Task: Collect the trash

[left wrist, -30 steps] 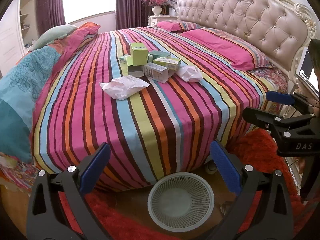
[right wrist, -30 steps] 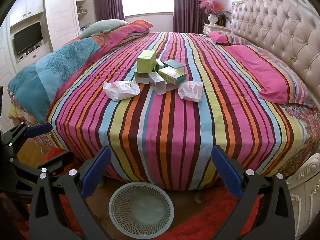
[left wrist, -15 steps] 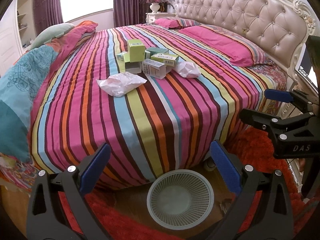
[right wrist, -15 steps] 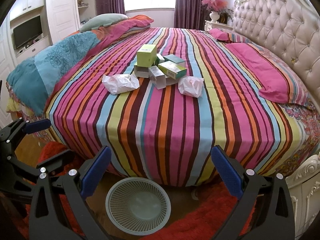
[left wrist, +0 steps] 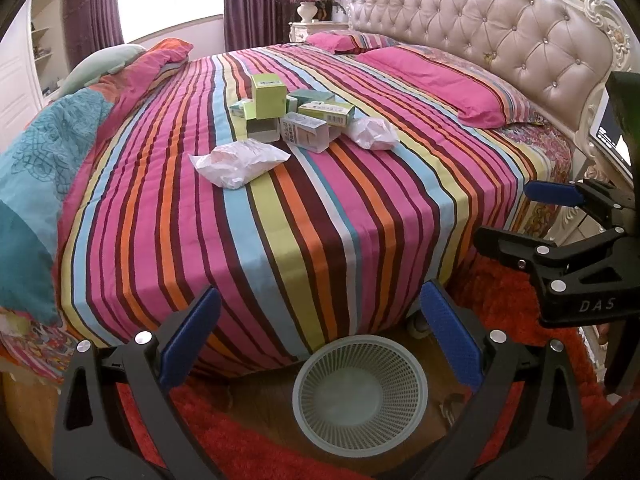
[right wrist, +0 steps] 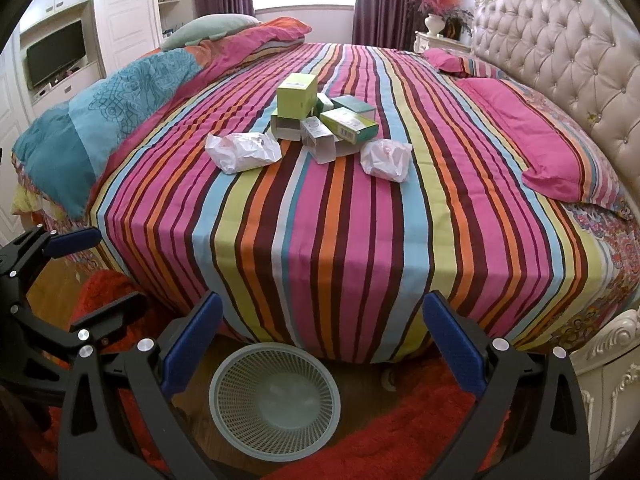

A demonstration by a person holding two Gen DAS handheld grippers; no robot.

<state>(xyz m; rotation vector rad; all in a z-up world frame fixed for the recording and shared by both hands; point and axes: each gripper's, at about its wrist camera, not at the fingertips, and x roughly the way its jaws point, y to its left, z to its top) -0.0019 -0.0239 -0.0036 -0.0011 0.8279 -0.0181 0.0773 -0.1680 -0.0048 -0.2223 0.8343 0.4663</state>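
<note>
A heap of small green and white cardboard boxes (left wrist: 292,112) (right wrist: 320,120) lies in the middle of the striped bed. A crumpled white wrapper (left wrist: 238,160) (right wrist: 242,152) lies to its left and a smaller one (left wrist: 372,133) (right wrist: 386,159) to its right. A pale mesh waste basket (left wrist: 360,392) (right wrist: 276,396) stands empty on the floor at the bed's foot. My left gripper (left wrist: 320,332) and right gripper (right wrist: 320,336) are both open and empty, held above the basket, well short of the trash. The right gripper also shows in the left wrist view (left wrist: 516,216), and the left gripper in the right wrist view (right wrist: 104,272).
The bed's striped cover (left wrist: 320,220) hangs down to the floor. A red shaggy rug (right wrist: 400,440) surrounds the basket. A tufted headboard (left wrist: 480,20) and pink pillows (right wrist: 540,152) are on the right, a teal duvet (right wrist: 100,120) on the left, and a nightstand with a vase (right wrist: 434,24) at the back.
Both grippers have moved a little forward and up towards the bed; the trash looks slightly nearer. Both stay open and empty. Nothing on the bed has moved.
</note>
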